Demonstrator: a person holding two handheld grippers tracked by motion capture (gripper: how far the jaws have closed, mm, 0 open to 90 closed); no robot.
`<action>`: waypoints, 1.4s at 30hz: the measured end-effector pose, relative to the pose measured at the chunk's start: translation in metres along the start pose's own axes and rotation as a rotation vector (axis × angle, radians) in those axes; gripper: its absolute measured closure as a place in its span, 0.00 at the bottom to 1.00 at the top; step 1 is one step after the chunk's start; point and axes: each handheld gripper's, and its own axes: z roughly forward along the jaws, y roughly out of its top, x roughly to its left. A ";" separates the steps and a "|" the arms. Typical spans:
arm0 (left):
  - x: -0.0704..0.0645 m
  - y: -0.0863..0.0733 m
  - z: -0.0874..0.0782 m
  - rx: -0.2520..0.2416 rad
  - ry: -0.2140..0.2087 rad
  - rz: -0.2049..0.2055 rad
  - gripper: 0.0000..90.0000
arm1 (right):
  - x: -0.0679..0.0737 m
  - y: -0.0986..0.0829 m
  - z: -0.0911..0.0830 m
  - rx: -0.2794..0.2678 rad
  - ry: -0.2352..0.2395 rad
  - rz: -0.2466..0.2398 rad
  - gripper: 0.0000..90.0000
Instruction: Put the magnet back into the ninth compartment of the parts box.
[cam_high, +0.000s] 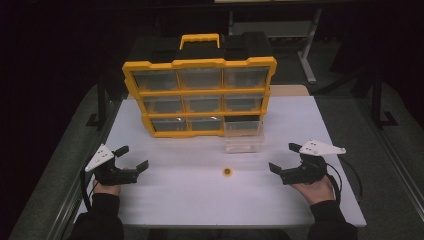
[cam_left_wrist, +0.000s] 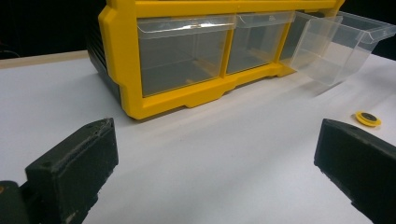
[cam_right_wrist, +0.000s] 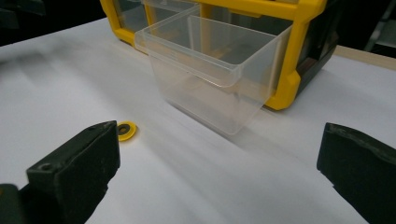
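Your two grippers, left gripper (cam_high: 132, 159) and right gripper (cam_high: 284, 157), jaws spread wide and empty, one yellow disc (cam_high: 227, 172) between them, one clear drawer (cam_high: 243, 135) pulled out, one yellow organizer (cam_high: 200, 98) with nine drawer slots.

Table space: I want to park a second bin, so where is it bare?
Bare white table lies between the left gripper and the yellow disc, and along the near edge. It is crowded in front of the organiser, where the pulled-out clear drawer sits.
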 end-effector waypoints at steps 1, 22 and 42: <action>0.000 0.000 0.000 0.000 -0.002 0.000 0.00 | 0.001 0.002 0.002 0.013 0.008 -0.003 0.00; 0.002 0.000 0.000 -0.007 0.005 -0.014 0.00 | 0.010 0.014 0.021 0.074 0.051 -0.042 0.00; 0.001 0.000 0.000 -0.008 0.003 -0.009 0.00 | 0.024 0.017 0.040 0.147 0.118 -0.083 0.00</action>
